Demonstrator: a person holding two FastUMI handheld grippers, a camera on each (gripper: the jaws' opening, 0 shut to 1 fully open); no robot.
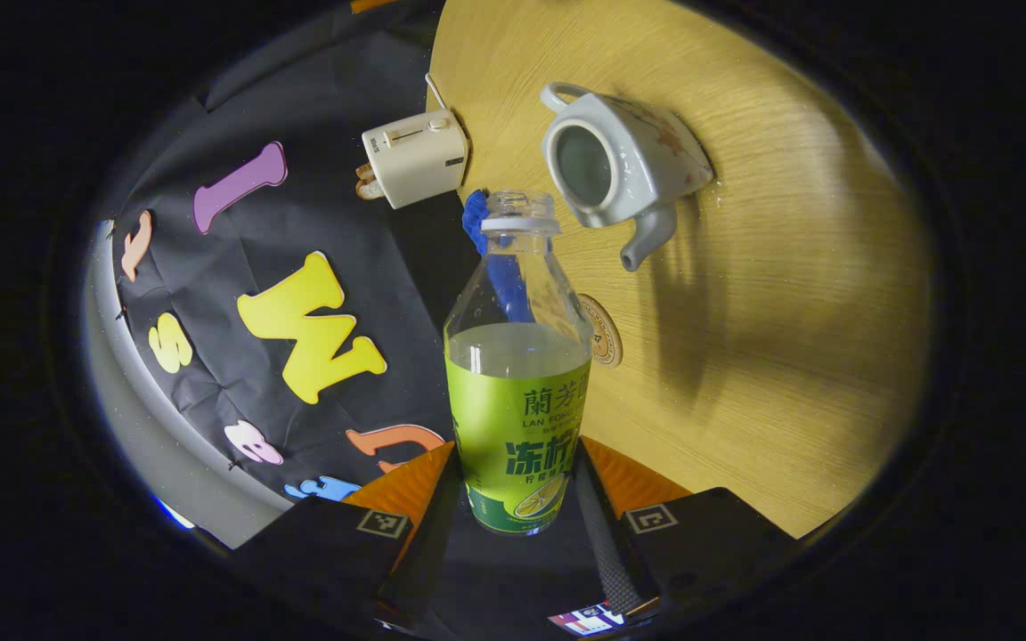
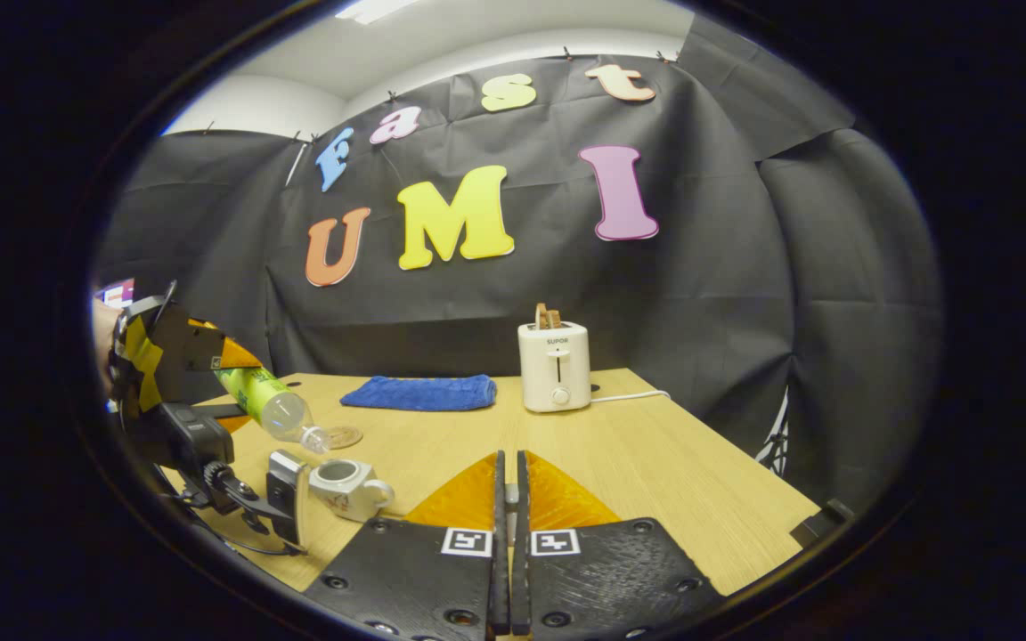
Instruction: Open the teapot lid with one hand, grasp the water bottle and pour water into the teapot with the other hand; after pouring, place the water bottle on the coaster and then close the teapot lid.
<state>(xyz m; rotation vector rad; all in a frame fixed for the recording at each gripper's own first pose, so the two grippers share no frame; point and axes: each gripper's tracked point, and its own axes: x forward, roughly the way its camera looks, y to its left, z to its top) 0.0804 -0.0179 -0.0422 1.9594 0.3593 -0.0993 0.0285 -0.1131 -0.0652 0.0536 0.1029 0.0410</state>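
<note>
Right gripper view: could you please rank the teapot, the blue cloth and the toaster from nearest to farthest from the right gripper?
1. Teapot, just left of the right gripper, near the table's front, lid off.
2. Toaster, ahead and slightly right, towards the back.
3. Blue cloth, ahead-left at the back edge; close to the toaster's depth, so these two are hard to separate.
</note>
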